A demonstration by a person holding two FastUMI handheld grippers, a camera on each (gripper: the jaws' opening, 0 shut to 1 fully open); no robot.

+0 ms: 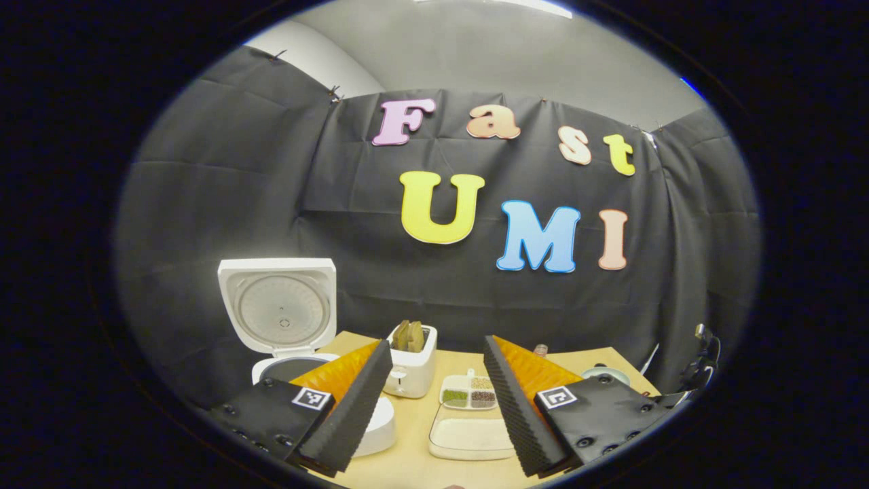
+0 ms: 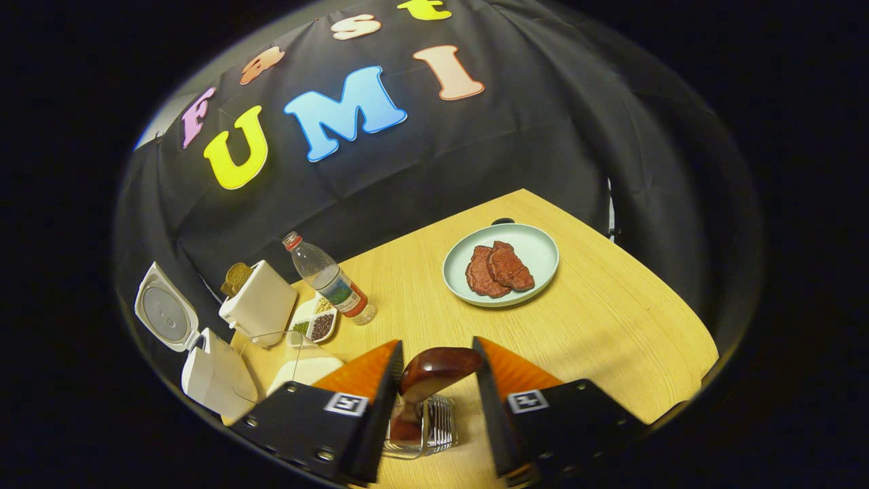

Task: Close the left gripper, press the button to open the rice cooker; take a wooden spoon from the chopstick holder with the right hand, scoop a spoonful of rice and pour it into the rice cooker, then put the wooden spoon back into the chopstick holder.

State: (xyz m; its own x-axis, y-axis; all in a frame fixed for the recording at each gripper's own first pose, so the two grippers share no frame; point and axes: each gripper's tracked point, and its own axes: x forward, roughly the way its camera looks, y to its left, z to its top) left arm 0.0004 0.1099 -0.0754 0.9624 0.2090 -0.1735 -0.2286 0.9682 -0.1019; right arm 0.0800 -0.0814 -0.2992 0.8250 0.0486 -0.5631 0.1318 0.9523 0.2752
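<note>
Pale green plate [image 2: 536, 252] with two meat slices [image 2: 497, 269] right of centre, plastic bottle [image 2: 330, 280] tilted centre-left, toaster [image 2: 259, 304] with bread at left, wooden table [image 2: 611, 326]

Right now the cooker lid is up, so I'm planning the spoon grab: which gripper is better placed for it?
The right. The right gripper is open with its fingers on either side of the wooden spoon standing in the chopstick holder. The left gripper hangs open by the rice cooker, away from the holder.

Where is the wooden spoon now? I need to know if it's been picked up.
In the right gripper view the spoon stands in the holder at the table's near edge, its bowl between the right tool's open fingers, not clamped.
</note>
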